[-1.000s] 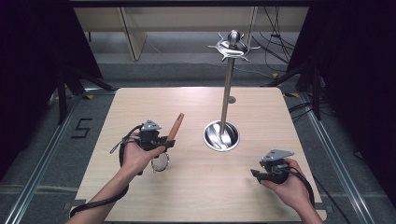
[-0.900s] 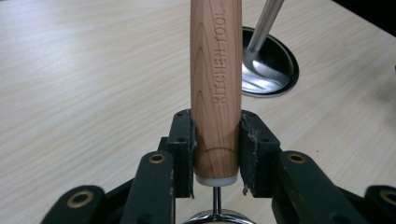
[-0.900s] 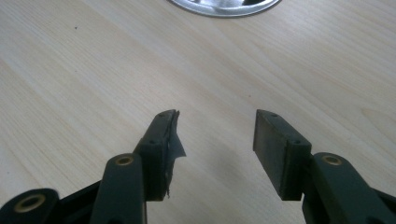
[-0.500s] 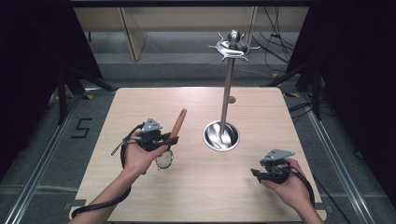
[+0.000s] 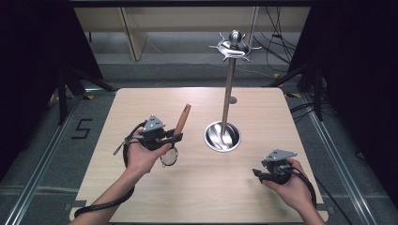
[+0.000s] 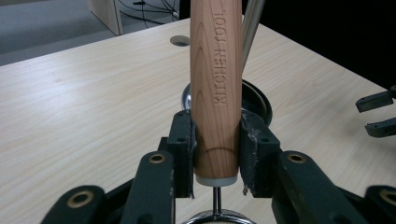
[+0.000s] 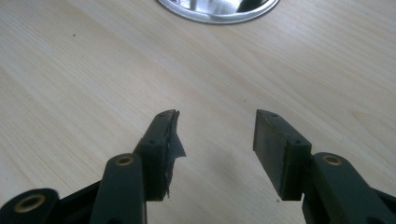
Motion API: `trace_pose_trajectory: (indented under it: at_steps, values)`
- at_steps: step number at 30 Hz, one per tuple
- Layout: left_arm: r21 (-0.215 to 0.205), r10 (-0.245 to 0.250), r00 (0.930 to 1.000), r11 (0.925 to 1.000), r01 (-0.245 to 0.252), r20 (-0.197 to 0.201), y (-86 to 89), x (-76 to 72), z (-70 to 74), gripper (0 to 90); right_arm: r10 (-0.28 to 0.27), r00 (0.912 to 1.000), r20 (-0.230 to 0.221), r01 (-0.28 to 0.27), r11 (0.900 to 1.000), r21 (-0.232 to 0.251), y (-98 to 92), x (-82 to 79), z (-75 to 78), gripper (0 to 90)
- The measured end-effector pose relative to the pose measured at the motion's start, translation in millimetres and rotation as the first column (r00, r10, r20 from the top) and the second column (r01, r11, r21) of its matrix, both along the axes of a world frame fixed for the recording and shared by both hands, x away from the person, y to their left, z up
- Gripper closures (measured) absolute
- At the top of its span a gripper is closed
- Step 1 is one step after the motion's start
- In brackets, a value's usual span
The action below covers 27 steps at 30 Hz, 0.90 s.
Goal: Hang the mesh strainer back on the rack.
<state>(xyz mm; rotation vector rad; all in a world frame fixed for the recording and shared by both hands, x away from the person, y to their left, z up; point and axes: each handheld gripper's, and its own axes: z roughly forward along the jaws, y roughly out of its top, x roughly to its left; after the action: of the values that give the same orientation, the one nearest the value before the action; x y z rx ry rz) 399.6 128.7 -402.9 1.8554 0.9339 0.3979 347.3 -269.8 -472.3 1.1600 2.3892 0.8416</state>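
My left gripper is shut on the wooden handle of a kitchen utensil, engraved "KITCHEN TOOL". In the high view that handle slants up and away, and the utensil's round metal head hangs below the hand, just above the table. A thin metal stem leaves the handle's base between the jaws. My right gripper rests low at the table's front right, open with nothing between its jaws. A steel utensil stand with a round base and hooked top rises at mid-table.
The wooden table has a small round hole behind the stand. Dark curtains and metal frame rails flank both sides. The stand's base rim lies ahead of my right gripper, whose jaws appear far right in the left gripper view.
My left hand has lifted the utensil slightly and drifted a little toward the stand, so the metal head hangs higher. The right hand has stayed put.
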Motion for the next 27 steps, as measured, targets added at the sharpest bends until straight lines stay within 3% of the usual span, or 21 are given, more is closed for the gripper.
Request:
trace_pose_trajectory:
  at_steps: [2,27]
  values:
    - [-0.005,0.002,1.0000,1.0000,-0.002,0.008,-1.9,-0.7,2.2,67.9,-0.013,0.9998,-0.017,0.013,1.000,0.012,0.9,-0.9,1.2,50.4]
    - [-0.057,-0.005,0.9982,0.9983,0.008,0.060,-17.0,0.1,22.1,68.0,-0.007,1.0000,0.007,0.007,1.000,0.001,-1.1,-0.2,1.4,50.2]
